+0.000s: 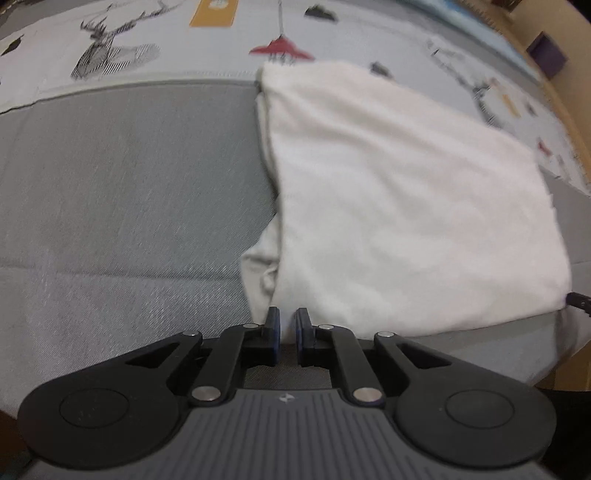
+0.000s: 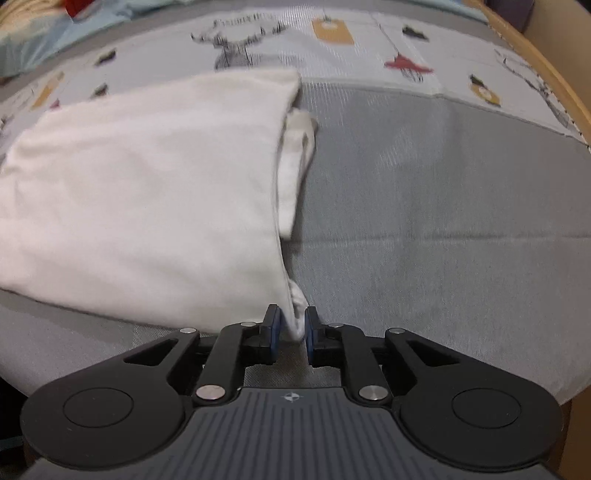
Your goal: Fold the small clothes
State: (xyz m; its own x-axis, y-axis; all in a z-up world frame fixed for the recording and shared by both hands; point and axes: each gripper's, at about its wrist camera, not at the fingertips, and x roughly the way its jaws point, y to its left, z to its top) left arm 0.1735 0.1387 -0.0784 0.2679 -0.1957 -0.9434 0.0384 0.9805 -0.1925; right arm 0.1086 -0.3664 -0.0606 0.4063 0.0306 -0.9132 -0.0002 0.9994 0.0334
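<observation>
White garment [image 2: 147,192] corner sits between my right gripper's [image 2: 291,328] narrowly parted fingers, seemingly pinched; my left gripper [image 1: 287,326], low and level, gapes slightly, empty.

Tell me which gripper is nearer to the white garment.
Right. The right gripper has a garment corner between its fingers. The left gripper sits just at the garment's near edge, nothing visibly between its fingers.

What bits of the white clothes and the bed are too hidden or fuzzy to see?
- white garment: what kind it is; folded over, blurred in both views.
- Its left part: cut off by the right wrist view's edge.
- left gripper: whether it pinches cloth; the gap looks bare.
- right gripper: cloth lies between the fingers; the grip is unclear.
- patterned sheet: prints smeared.
</observation>
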